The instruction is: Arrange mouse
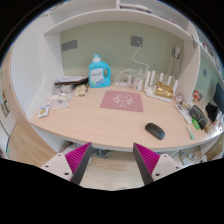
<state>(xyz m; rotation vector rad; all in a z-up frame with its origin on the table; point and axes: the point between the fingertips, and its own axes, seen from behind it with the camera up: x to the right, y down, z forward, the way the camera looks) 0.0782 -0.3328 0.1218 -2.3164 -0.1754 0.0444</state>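
A single wide-angle view, taken from a camera riding on the handheld gripper (112, 160) and looking forward along its two fingers, whose pink pads (78, 156) rise at five and seven o'clock. The camera sits back from the desk (100, 125), a little above its near edge, tilted slightly down. It faces the back wall (110, 42) at twelve o'clock. The whole desktop fits in view, far rather than close. No second view shares the scene.

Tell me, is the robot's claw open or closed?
Open. The gripper has a wide gap between its two pink-padded fingers, and nothing is held. The mouse sits on the desk beyond them.
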